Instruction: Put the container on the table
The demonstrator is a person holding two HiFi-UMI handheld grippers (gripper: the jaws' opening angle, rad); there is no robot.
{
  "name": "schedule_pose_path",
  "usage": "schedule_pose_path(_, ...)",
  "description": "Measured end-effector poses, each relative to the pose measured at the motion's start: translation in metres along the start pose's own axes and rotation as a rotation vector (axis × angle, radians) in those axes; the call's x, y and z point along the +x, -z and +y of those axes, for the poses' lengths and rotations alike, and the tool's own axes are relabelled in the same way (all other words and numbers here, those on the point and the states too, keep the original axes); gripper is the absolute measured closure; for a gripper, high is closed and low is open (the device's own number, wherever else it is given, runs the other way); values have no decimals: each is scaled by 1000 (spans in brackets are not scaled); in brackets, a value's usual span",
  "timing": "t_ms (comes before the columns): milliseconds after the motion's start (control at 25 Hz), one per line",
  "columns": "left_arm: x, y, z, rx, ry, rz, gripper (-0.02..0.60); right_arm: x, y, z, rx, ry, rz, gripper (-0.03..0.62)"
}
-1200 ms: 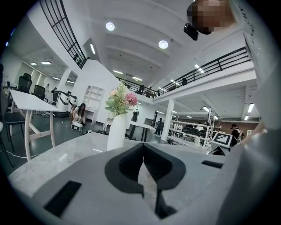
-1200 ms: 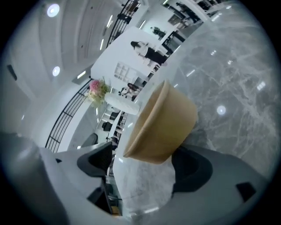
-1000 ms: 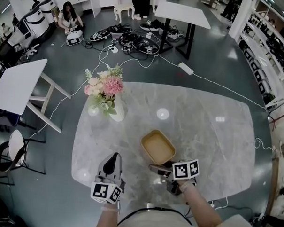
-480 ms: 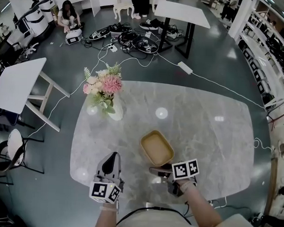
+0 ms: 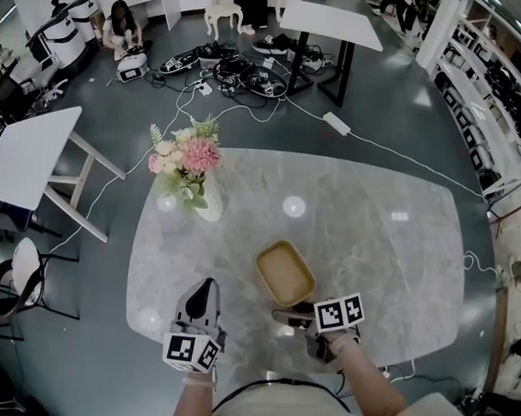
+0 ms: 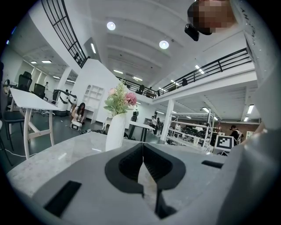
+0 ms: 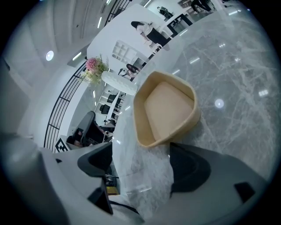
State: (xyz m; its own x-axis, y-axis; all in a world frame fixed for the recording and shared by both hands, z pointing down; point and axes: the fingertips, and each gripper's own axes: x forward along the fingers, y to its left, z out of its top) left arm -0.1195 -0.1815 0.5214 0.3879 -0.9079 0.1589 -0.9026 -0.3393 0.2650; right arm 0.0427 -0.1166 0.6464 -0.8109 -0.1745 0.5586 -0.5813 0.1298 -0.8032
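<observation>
Marble-patterned table (image 5: 371, 242) stands on a dark floor (image 5: 102, 92), with cables (image 5: 240, 77) strewn on the far side. A white vase (image 5: 211, 202) of flowers (image 5: 187, 156) stands on the table's far-left part.

**Position of parts**
- The tan container (image 5: 285, 273) rests flat on the table, open side up and empty, near the middle of the near edge.
- The right gripper (image 5: 292, 316) sits just near of the container. Its jaws stand wide apart with only bare tabletop between them. In the right gripper view the container (image 7: 169, 110) lies just beyond the jaw tips, and neither pad appears to touch it.
- The left gripper (image 5: 208, 288) hovers to the left of the container, apart from it. Its jaws are pressed together with nothing between them. Its own view looks toward the vase (image 6: 115, 132).

**Step in hand (judged)**
The container appears set down and released. Clearing the right gripper is what remains.

**Procedure**
1. Hold the right jaws at full spread.
2. Draw the right gripper (image 7: 140, 162) straight back toward the near edge, along the jaw axis.
3. Avoid any sideways sweep. A pad could catch the near rim and slide or tip the light container.
4. Lift only once the tips are clear of the rim.
5. Hold the left gripper (image 6: 142, 149) away from both container and vase.
</observation>
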Motion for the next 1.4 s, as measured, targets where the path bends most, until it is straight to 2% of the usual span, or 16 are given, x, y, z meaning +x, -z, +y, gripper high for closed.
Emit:
schedule_pose_path(200, 2, -3, -6, 2, 14, 0, 577, -9, 2, 3, 13, -2, -13, 189)
schedule_pose_path(680, 14, -10, -22, 21, 71, -11, 577, -36, 7, 0, -2, 3, -66, 354)
schedule_pose_path(800, 15, -14, -26, 27, 84, -13, 577, -43, 8, 3, -8, 0, -79, 364)
schedule_pose_path(1400, 16, -32, -32, 54, 120, -48, 577, -74, -19, 13, -66, 9, -237, 493)
